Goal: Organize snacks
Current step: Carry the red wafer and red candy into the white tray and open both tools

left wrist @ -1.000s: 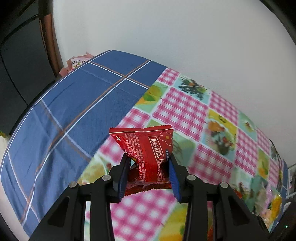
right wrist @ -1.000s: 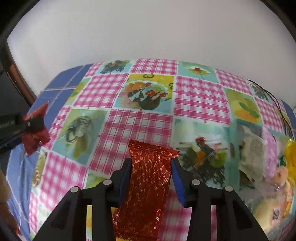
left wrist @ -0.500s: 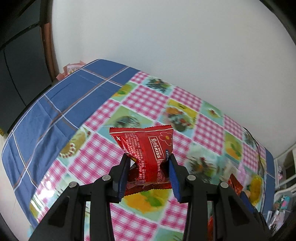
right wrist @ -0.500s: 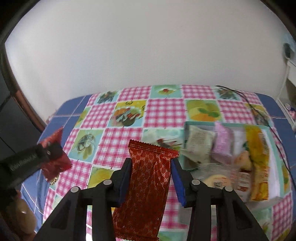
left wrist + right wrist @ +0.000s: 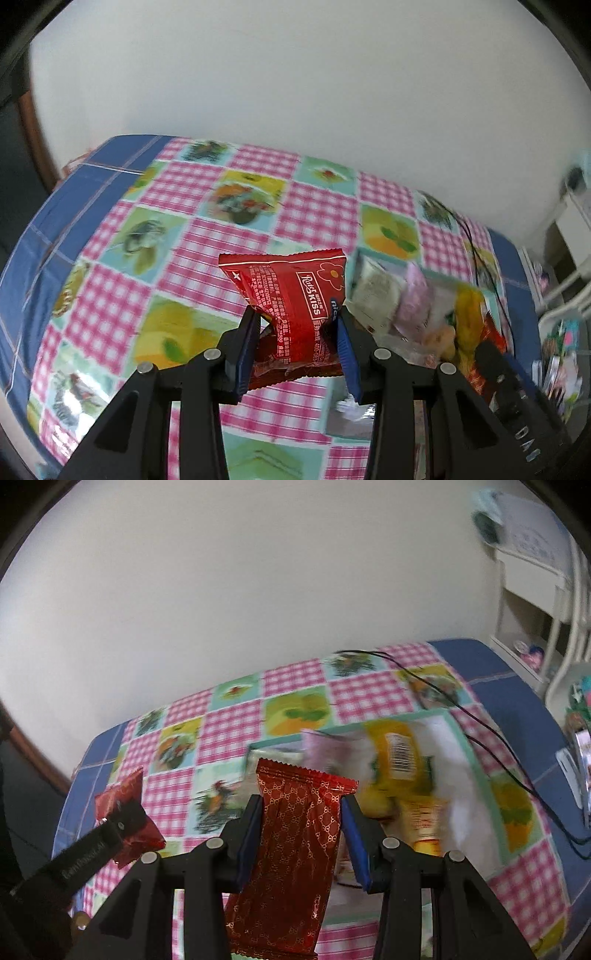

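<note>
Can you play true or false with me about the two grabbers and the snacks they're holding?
1. The left gripper holds a red snack packet with a flower on it. True.
2. The right gripper is open with nothing in it. False: it is shut on a long red bar wrapper with a gold pattern.
3. A tray on the checked tablecloth already has several snacks in it. True.
4. The tray holds a yellow packet. True.
5. Both held snacks are lying on the tablecloth. False: both are held up in the air by the grippers.
</note>
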`<state>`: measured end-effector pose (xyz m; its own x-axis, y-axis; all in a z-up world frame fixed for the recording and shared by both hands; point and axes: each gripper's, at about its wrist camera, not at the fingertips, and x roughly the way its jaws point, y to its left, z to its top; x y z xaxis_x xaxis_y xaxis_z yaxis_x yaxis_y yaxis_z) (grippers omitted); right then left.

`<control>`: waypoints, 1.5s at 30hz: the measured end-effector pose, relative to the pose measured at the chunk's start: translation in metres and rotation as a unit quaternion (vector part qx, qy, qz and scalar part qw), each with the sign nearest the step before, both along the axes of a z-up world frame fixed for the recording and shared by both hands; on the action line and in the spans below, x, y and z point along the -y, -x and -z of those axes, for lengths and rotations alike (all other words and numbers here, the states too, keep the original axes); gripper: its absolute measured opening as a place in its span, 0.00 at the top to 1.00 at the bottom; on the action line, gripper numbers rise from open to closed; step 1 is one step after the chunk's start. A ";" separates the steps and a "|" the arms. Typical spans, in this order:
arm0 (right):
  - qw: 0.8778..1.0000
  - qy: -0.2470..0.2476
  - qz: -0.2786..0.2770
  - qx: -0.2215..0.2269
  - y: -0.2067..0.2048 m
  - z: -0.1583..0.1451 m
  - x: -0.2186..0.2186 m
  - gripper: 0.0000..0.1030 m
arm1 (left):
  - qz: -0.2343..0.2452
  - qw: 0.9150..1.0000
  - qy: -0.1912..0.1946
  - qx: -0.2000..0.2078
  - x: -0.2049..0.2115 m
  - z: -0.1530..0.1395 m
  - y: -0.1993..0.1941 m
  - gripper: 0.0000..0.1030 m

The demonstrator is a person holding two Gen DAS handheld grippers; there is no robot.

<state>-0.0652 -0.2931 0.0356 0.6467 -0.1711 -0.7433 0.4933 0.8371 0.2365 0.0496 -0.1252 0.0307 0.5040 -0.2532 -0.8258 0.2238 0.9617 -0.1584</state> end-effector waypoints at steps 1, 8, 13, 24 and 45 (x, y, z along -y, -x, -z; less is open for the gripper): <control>1.000 -0.004 0.005 -0.002 0.001 0.003 0.006 0.56 | 0.009 1.000 -0.002 -0.004 0.008 0.005 0.000 0.59; 0.999 -0.027 0.034 -0.024 0.010 0.024 0.038 0.56 | 0.036 0.998 0.009 -0.054 0.036 0.044 -0.002 0.59; 0.998 -0.037 0.041 -0.032 0.011 0.032 0.048 0.56 | 0.052 0.997 0.017 -0.060 0.047 0.047 0.003 0.59; 0.997 -0.045 0.047 -0.041 0.014 0.043 0.063 0.56 | 0.105 0.993 0.017 -0.043 0.080 0.043 0.014 0.59; 0.999 0.000 0.014 -0.039 -0.009 0.046 0.061 0.55 | 0.122 0.991 0.016 -0.043 0.095 0.052 0.002 0.56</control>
<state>-0.0567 -0.3537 -0.0103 0.5822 -0.1881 -0.7910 0.5335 0.8225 0.1971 0.0472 -0.2207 -0.0217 0.3522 -0.3854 -0.8529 0.4343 0.8745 -0.2158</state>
